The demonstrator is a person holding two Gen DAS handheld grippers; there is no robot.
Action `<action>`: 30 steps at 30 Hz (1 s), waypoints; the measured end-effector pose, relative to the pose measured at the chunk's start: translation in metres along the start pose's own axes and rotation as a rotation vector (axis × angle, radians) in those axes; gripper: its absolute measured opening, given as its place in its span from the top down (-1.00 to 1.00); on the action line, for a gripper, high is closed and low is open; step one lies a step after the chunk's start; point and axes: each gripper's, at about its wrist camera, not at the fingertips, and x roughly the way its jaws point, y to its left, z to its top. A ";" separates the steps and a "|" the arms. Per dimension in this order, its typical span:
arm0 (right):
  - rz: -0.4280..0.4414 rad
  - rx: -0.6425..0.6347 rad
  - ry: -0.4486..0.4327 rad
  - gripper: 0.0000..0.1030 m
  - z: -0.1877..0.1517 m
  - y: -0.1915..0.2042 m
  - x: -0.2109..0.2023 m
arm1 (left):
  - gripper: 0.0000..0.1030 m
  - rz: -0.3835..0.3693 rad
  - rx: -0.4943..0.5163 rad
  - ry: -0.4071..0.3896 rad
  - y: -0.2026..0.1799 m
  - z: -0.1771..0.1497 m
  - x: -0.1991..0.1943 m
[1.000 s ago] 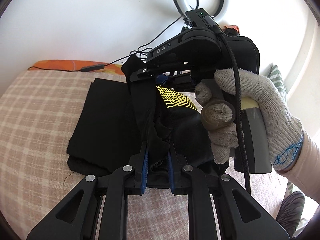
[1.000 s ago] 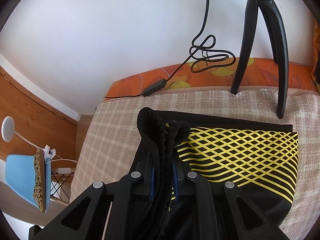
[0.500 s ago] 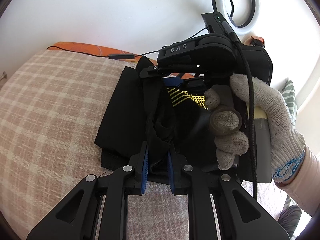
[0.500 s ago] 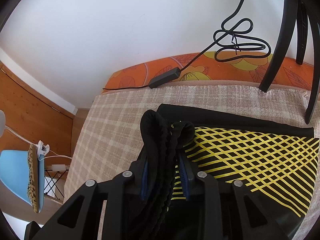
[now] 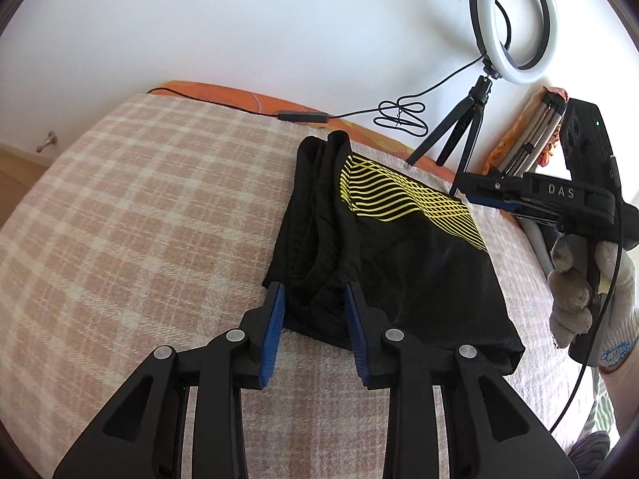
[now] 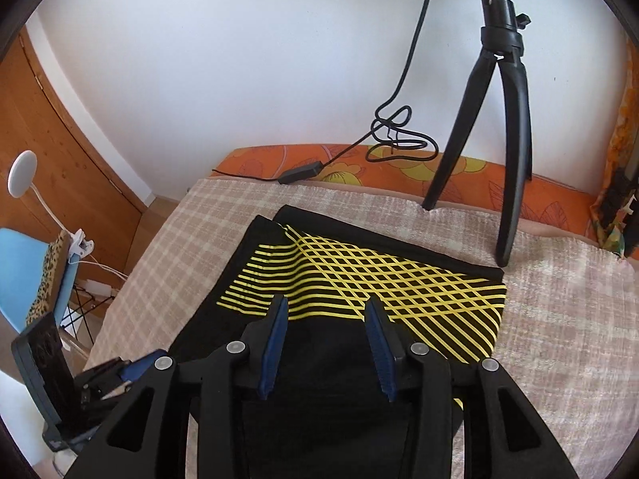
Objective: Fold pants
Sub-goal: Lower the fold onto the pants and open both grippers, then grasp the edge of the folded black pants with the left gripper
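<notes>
Black pants [image 5: 399,271] with a yellow line pattern [image 6: 359,279] lie folded on the checked blanket [image 5: 139,219]. My left gripper [image 5: 313,301] sits low at the fold's near left corner, its jaws opening. The bunched black edge lies loose between the blue pads [image 5: 275,311], which do not press on it. My right gripper [image 6: 326,309] hovers over the pants, jaws opening, with only flat cloth beneath. In the left wrist view the right gripper [image 5: 467,195] is off to the right, held by a gloved hand [image 5: 575,299]. The left gripper [image 6: 120,375] shows at the lower left of the right wrist view.
A ring light [image 5: 515,20] on a black tripod [image 6: 507,127] stands at the far edge of the bed, close behind the pants. Its cable [image 6: 399,135] trails along the orange floral mattress edge [image 6: 359,167]. A blue chair [image 6: 24,271] stands beside the bed.
Both grippers were shut on the bunched black edge and have let it go. The right gripper has drawn away to the right, and the pants have settled flat.
</notes>
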 end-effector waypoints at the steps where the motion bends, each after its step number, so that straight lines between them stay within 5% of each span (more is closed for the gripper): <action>1: -0.028 -0.028 0.001 0.19 -0.004 -0.003 -0.001 | 0.43 0.019 0.011 -0.001 0.000 0.001 -0.002; 7: -0.144 -0.093 -0.011 0.21 -0.010 -0.027 0.004 | 0.43 0.014 0.057 -0.048 -0.009 0.020 -0.008; 11: -0.090 -0.084 -0.018 0.23 -0.006 -0.037 0.013 | 0.43 -0.013 0.135 -0.023 -0.029 0.031 0.008; 20: -0.184 -0.080 0.017 0.33 -0.008 -0.056 0.037 | 0.42 0.173 0.257 0.073 -0.026 0.035 0.055; 24: -0.165 -0.050 0.019 0.33 -0.010 -0.068 0.039 | 0.08 0.187 0.241 0.087 -0.011 0.037 0.059; 30: -0.170 -0.024 0.006 0.28 -0.012 -0.071 0.024 | 0.03 0.199 0.234 0.056 -0.009 0.047 0.045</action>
